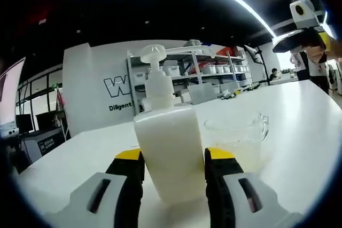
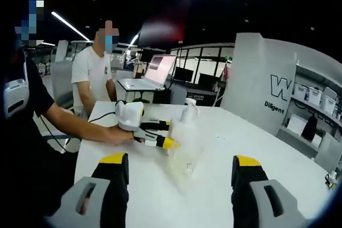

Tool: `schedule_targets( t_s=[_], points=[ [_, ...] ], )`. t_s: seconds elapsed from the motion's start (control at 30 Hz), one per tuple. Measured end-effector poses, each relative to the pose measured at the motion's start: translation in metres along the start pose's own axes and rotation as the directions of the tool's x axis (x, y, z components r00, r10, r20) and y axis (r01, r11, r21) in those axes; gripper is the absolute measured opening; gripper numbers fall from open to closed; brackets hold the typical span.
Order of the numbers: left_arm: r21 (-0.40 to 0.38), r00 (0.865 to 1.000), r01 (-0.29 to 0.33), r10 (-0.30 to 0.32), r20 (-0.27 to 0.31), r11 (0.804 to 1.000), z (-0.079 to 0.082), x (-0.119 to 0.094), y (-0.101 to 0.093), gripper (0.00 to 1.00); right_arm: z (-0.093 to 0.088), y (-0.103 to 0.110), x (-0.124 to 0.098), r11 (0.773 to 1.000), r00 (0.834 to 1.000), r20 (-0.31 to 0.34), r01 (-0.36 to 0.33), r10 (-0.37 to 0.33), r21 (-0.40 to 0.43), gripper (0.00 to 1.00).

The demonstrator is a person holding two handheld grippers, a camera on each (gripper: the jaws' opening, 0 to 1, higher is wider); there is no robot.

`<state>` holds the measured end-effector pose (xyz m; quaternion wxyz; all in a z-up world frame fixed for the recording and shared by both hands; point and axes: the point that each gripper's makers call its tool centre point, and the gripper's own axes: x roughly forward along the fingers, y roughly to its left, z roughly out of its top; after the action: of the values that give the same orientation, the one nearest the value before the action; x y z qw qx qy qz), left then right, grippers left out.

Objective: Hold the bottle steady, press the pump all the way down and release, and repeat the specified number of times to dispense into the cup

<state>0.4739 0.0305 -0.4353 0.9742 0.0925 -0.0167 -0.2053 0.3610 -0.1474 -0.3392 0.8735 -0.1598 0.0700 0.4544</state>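
A white pump bottle [image 1: 168, 148] stands upright on the white table [image 1: 80, 158], its pump head [image 1: 155, 52] raised. My left gripper [image 1: 173, 154] is shut on the bottle's body, one yellow-tipped jaw on each side. Just right of the bottle sits a clear cup [image 1: 238, 132] with a handle. My right gripper [image 1: 304, 28] hangs high at the upper right, away from the pump. In the right gripper view my right gripper [image 2: 180, 159] is open and holds nothing. Beyond it are the cup [image 2: 187, 166], the bottle [image 2: 184, 124] and the left gripper [image 2: 170, 133] in a hand.
A person in a white shirt [image 2: 91, 76] stands at the table's far end beside an open laptop [image 2: 155, 73]. Shelves with bins [image 1: 208, 73] and a white wall panel [image 1: 101, 89] lie behind the table. A cable [image 2: 101, 116] runs across the tabletop.
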Motion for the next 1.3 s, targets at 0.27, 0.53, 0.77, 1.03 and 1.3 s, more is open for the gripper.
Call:
schedule_targets(
  t_s=[0.27, 0.53, 0.77, 1.03, 1.3],
  points=[
    [-0.005, 1.0, 0.002, -0.002, -0.001, 1.0, 0.0, -0.001, -0.001, 0.43, 0.012, 0.0, 0.011, 1.0, 1.0, -0.006, -0.01, 0.009, -0.012, 0.76],
    [-0.008, 1.0, -0.006, 0.006, -0.003, 1.0, -0.001, -0.001, -0.001, 0.43, 0.023, -0.005, 0.024, 1.0, 1.0, -0.008, -0.025, 0.024, -0.018, 0.74],
    [-0.013, 1.0, -0.016, 0.016, -0.003, 1.0, -0.001, -0.002, -0.001, 0.43, 0.039, -0.008, 0.031, 0.999, 0.999, 0.015, -0.037, 0.037, -0.009, 0.7],
    [0.005, 1.0, -0.015, 0.015, -0.01, 1.0, -0.001, -0.002, -0.002, 0.43, 0.041, -0.005, 0.038, 0.999, 0.999, 0.017, -0.048, 0.048, -0.004, 0.69],
    [0.011, 1.0, 0.016, -0.016, -0.017, 1.0, 0.0, -0.005, -0.002, 0.43, 0.041, -0.004, 0.039, 0.999, 0.998, 0.02, -0.052, 0.052, 0.006, 0.68]
  ],
)
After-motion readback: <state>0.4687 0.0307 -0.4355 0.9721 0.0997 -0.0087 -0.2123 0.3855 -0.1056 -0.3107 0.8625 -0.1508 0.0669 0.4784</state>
